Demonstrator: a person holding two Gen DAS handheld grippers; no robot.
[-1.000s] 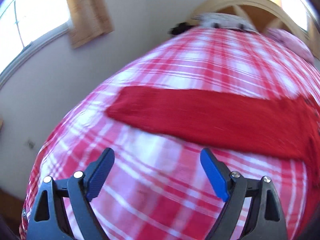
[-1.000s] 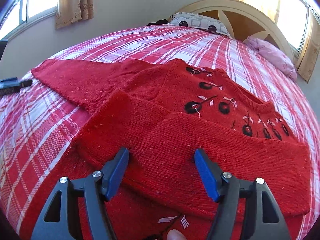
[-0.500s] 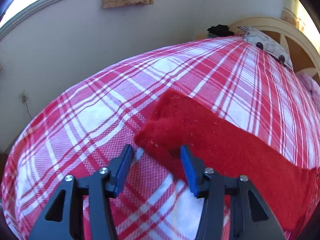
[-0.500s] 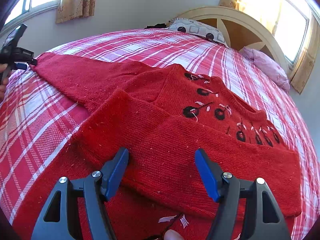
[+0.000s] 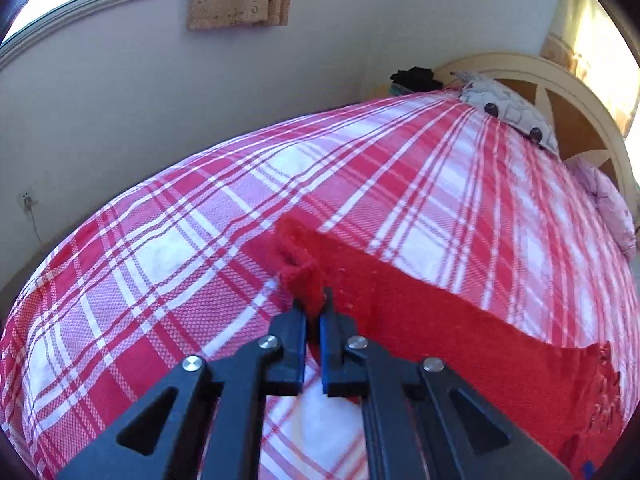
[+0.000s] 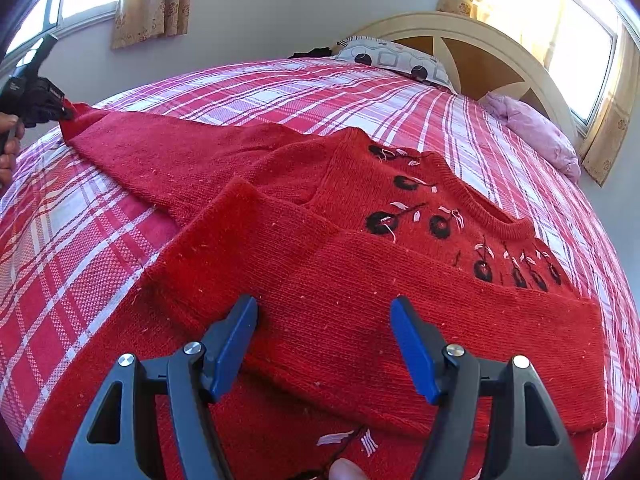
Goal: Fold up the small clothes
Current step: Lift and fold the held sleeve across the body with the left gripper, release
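Left gripper (image 5: 314, 312) is pinching the bunched cuff of the outstretched sleeve (image 5: 300, 268), jaws fully closed on the knit. Red sweater (image 6: 360, 280) is lying flat on the plaid bedspread (image 6: 80, 240), spreading ahead of and beneath the right gripper (image 6: 324, 344), whose jaws are standing wide apart, gripping nothing, hovering over the folded sleeve (image 6: 400, 300).

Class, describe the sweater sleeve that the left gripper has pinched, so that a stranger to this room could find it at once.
Start at the bed's red-and-white plaid cover, where a red knitted sweater with black cherry embroidery lies flat. Its long outstretched sleeve runs toward the curtained window wall. Unlike the other sleeve, folded across the body, this one's cuff is bunched and clamped in the left gripper.
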